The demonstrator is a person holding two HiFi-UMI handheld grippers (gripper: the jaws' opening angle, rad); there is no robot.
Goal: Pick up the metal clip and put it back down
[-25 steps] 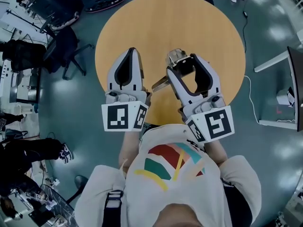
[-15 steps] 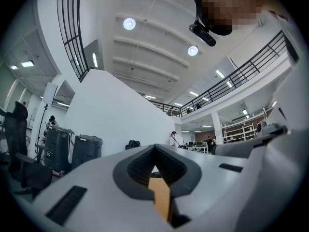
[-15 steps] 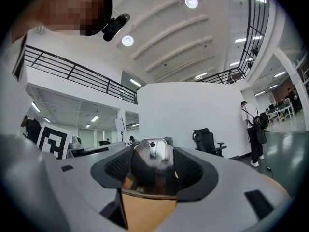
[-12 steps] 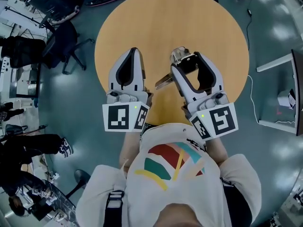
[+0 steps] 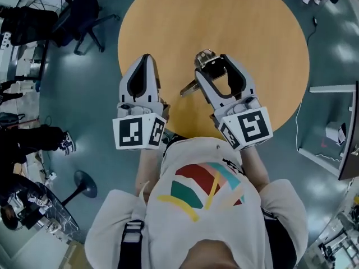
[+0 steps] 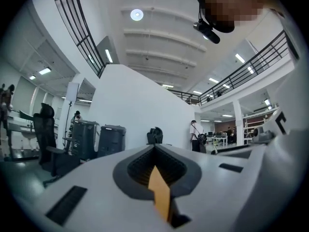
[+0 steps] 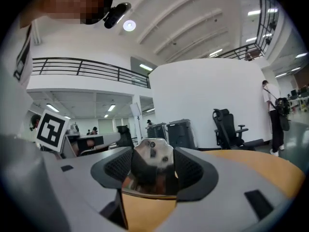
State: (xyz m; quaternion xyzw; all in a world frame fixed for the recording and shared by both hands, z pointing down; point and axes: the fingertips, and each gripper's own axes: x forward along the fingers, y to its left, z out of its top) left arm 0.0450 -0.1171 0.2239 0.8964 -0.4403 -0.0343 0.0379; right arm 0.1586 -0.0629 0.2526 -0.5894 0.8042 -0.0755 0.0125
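Note:
The metal clip is a shiny sprung clamp, and one long arm of it sticks out to the lower left over the round wooden table. My right gripper is shut on it. In the right gripper view the clip fills the gap between the dark pads. I cannot tell whether it touches the tabletop. My left gripper lies beside it to the left, shut and empty. In the left gripper view only a sliver of table shows between the jaws.
The table's near edge runs just in front of the person's body. A black office chair stands off the table's upper left. A grey desk stands to the right, with a cable on the floor.
The head view has shifted, so the table and both grippers sit a little higher in the picture. The right gripper still holds the clip, and the left stays shut beside it.

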